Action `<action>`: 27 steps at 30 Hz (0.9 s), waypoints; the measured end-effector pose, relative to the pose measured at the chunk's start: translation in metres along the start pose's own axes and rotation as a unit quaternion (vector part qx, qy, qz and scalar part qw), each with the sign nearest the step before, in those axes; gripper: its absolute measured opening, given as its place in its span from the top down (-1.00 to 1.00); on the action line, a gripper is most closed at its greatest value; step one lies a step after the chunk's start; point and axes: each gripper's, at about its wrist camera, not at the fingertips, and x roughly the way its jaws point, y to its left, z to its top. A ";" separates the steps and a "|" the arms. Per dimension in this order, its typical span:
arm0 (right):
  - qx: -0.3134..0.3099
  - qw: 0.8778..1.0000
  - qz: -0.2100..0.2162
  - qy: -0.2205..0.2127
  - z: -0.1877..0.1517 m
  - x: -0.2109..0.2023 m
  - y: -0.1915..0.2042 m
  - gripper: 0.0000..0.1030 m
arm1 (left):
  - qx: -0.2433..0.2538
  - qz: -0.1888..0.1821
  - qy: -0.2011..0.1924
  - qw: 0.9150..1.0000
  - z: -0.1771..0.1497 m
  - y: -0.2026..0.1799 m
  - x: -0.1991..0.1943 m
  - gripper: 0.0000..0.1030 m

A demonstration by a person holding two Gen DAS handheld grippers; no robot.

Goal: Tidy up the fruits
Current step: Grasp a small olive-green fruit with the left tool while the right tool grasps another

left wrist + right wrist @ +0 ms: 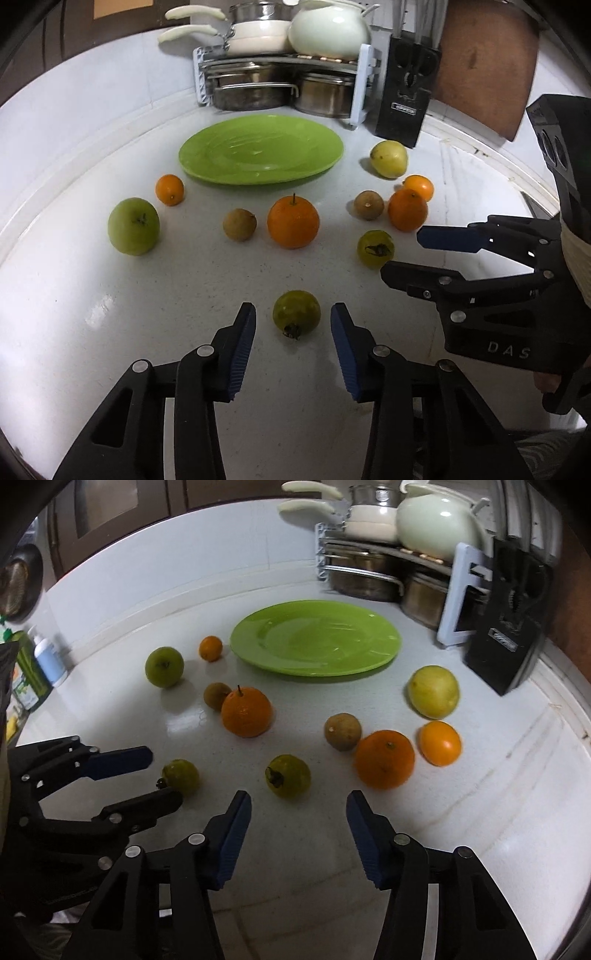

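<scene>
We hold the left tongs (293,345) spread apart, empty, flanking a small olive-green fruit (296,313) that sits on the white counter (110,332) between the two blue pads without touching either. From the plate's centre this fruit lies at about 6 o'clock, nearest to us of the whole scatter. It looks round, dull-skinned, mottled yellow-green, with a dark dried calyx turned toward us at its lower edge; possibly a guava, though the wrist view is too soft to be sure. We judge it light and fairly firm, smooth enough to roll or squirt out under a lopsided squeeze, and liable to bruise if pinched hard. Best hold: across the widest middle, pads square on the flanks, the calyx left clear. The right tongs (299,825) are likewise apart and empty, hovering short of a second green fruit (287,775), with a large orange (384,759) at its 3 o'clock. The green plate (317,162) lies bare at 12 o'clock, well apart from our fruit. Between stand a stemmed orange (293,221), two brown fruits, a green apple (133,226) at 10 o'clock, and a yellow pear-like fruit (389,158) at 1 o'clock. Nothing is on the plate yet, so we reckon the sorting is barely begun.
</scene>
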 end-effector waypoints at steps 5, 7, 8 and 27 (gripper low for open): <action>-0.006 1.000 0.015 0.006 0.004 0.008 -0.004 0.06 | -0.010 0.001 0.011 1.000 0.002 0.002 0.008 0.30; -0.010 1.000 0.019 0.009 0.006 0.012 -0.006 0.08 | -0.013 0.000 0.016 1.000 0.003 0.002 0.010 0.36; -0.011 1.000 0.021 0.010 0.006 0.013 -0.006 0.09 | -0.015 -0.001 0.017 1.000 0.003 0.003 0.010 0.36; -0.015 0.999 0.036 0.013 0.014 0.021 0.000 0.40 | -0.033 -0.005 0.017 0.999 0.006 0.009 0.012 0.44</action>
